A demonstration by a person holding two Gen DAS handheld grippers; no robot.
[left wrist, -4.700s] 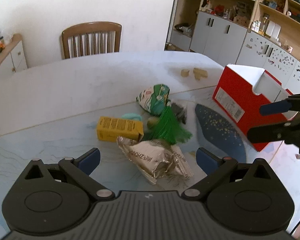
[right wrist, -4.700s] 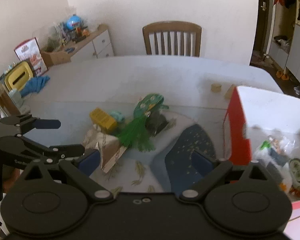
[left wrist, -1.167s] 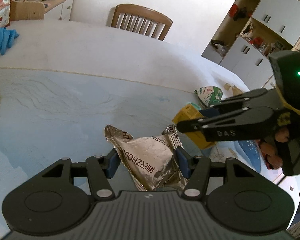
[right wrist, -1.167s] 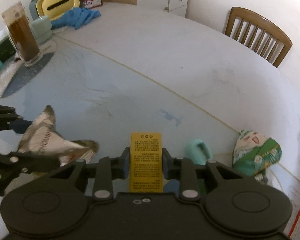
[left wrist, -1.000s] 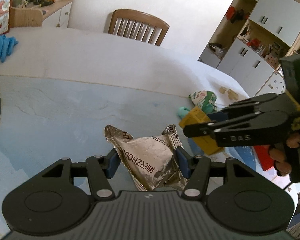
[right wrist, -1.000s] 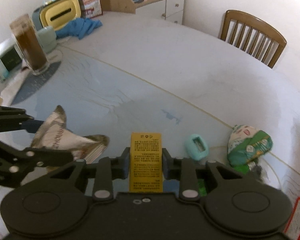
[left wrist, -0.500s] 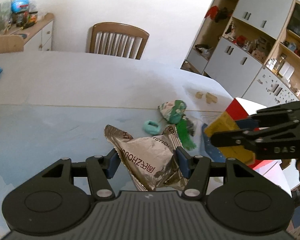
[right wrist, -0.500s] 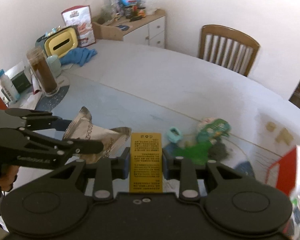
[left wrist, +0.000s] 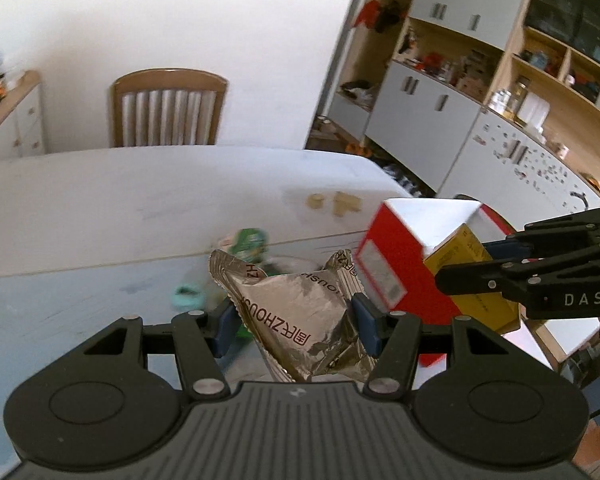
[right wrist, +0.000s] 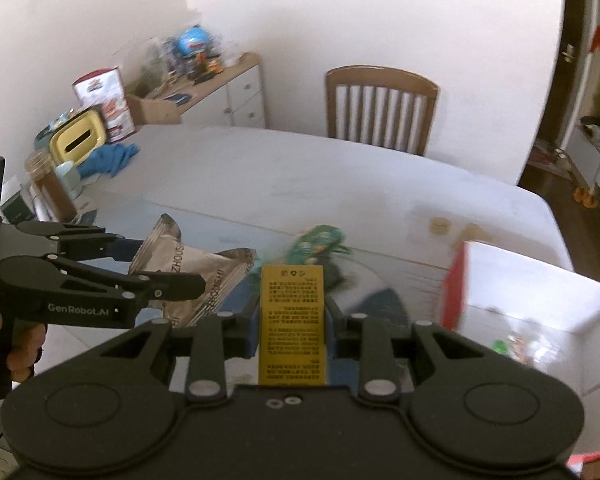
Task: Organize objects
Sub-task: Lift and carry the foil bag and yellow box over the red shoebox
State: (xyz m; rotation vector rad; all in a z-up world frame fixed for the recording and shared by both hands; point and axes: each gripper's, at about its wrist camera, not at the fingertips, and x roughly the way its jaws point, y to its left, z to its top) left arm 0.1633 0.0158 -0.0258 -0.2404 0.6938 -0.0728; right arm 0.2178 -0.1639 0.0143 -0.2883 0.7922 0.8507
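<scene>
Silver foil packet [left wrist: 300,312] sits clamped between the left gripper's [left wrist: 294,324] jaws.

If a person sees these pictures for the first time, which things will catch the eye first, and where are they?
First comes the crinkled silver snack bag, clamped in the left gripper above the table. Next is the yellow box, upright in the right gripper and facing the camera. Behind them the big red box stands open at the table's right side, where the yellow box hangs close to its opening.
</scene>
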